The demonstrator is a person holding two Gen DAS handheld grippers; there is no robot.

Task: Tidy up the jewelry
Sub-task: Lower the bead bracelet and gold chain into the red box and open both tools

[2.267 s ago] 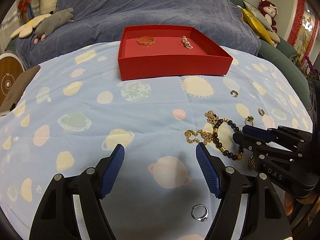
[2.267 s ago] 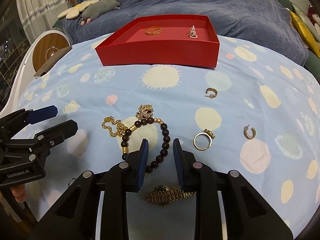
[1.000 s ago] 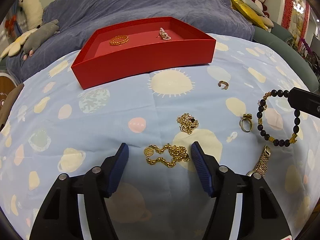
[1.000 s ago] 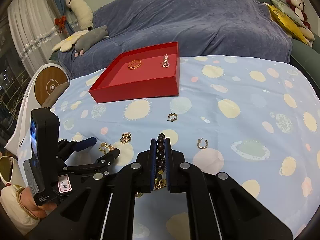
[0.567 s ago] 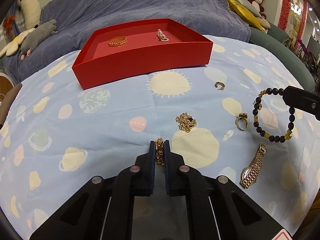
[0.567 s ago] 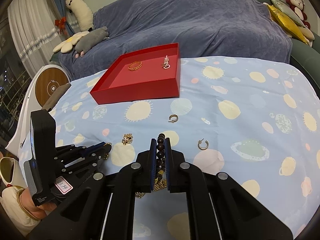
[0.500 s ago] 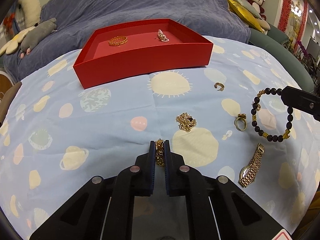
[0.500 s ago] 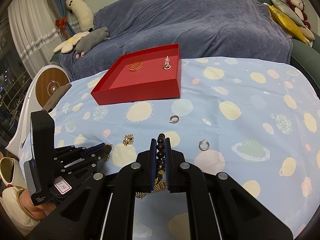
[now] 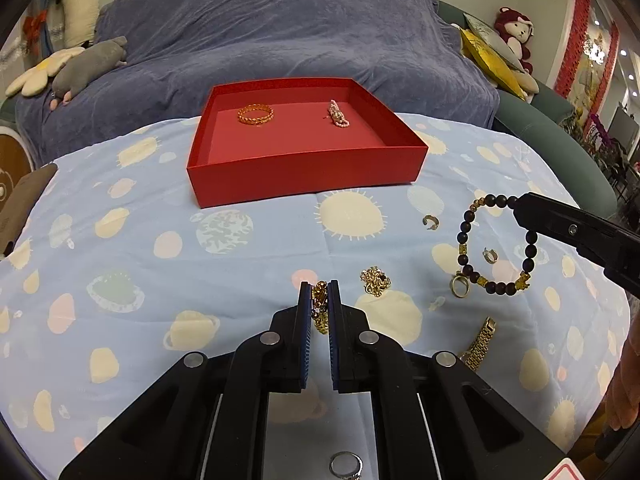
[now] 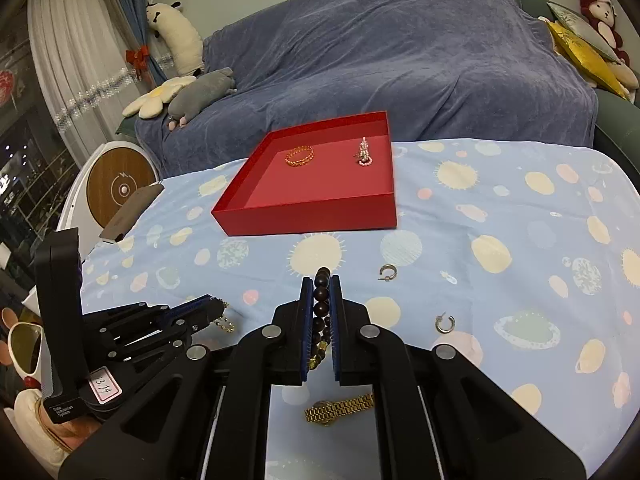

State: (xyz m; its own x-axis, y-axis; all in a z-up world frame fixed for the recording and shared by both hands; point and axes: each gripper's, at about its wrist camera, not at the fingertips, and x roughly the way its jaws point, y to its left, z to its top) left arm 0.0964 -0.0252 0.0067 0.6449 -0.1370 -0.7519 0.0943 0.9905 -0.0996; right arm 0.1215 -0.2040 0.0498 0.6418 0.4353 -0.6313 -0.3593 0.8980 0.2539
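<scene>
Jewelry lies scattered on our tabletop (image 9: 240, 240) with its pale blue planet-print cloth; behind it sits the shallow red cardboard tray (image 9: 308, 172), holding a gold band and a pink beaded piece. Our right hand-held gripper (image 10: 321, 280) is clamped on the dark wooden bead bracelet (image 9: 494, 248), lifted clear. Our left hand-held gripper (image 9: 319, 286) pinches what looks like a gold chain (image 9: 319, 308). A gold watch (image 10: 340, 408) rests below.
</scene>
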